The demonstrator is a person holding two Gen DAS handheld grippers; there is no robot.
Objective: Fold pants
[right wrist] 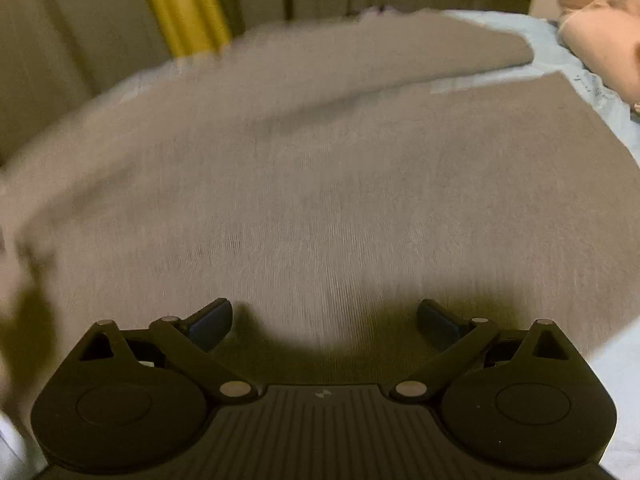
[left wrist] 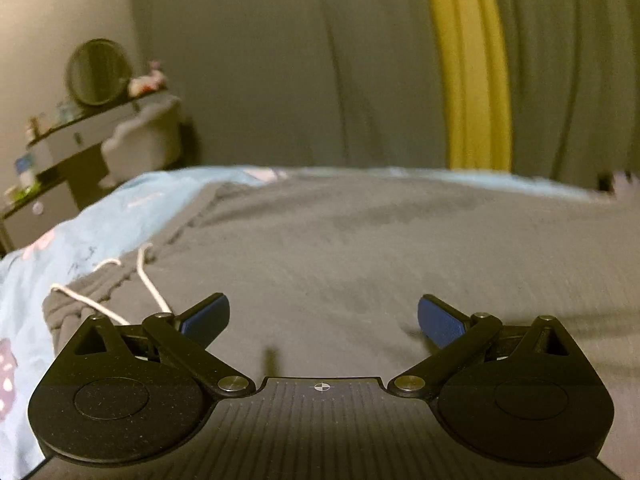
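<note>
Grey pants lie spread flat on a blue bedsheet, waistband drawstring at left, both left gripper and right gripper hovering wide and empty; folding looks unstarted, so next comes pinching an edge.

Pants: right wrist view motion-blurred; weave smeared, left edge undefined. Far leg outline soft.
Pants waistband: partly behind left tool body; drawstring ends hidden there.
Shelf items: blurred, too small to identify.
Bed: cut by left frame edge.
Pink object: cut by right frame edge, identity unclear.
Dark item at far bed edge: blurred, unidentifiable.
</note>
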